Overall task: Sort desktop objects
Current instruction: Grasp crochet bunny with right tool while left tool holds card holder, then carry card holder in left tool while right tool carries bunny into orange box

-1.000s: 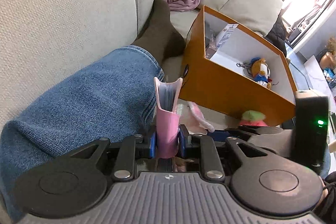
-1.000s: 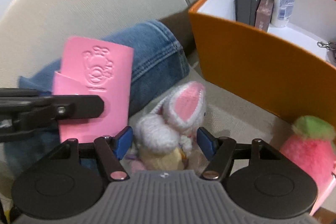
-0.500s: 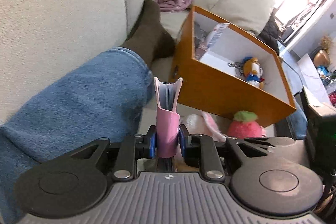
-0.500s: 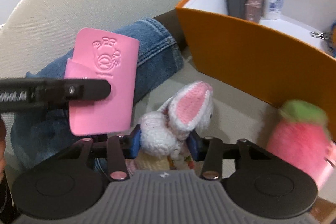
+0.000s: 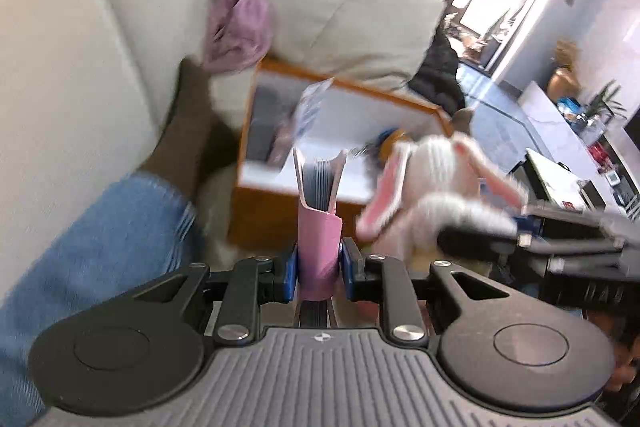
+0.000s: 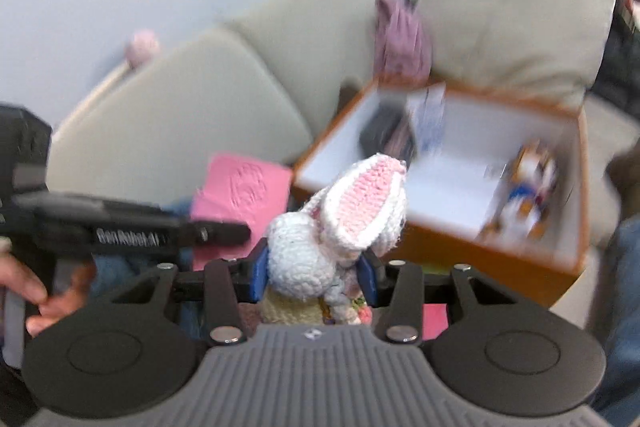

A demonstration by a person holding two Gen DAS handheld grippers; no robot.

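While the left wrist view shows the card holder (image 5: 319, 227) edge-on, its fanned sleeves open at the top, the right wrist view shows its flat pink face with an embossed emblem. The left gripper (image 5: 319, 264) has its jaws narrow, clamped on the holder's lower end. The right gripper (image 6: 314, 269) has just been closing and now presses its blue pads on the crochet bunny (image 6: 340, 223), one pink-lined ear flopped forward. Only the right view shows a hand (image 6: 32, 291) on the left tool.

Beyond both sits the orange box (image 6: 472, 251), open-topped on the sofa (image 5: 72, 75), with a tube, dark items and a small figure inside, all blurred. A jeans leg (image 5: 100, 239) and dark sock lie left of the box; a mauve cloth (image 5: 236, 23) lies behind it, beside a cushion (image 5: 352, 11).

Holder and bunny hang just before the box's near wall, side by side. The white floor at the box's middle is bare.
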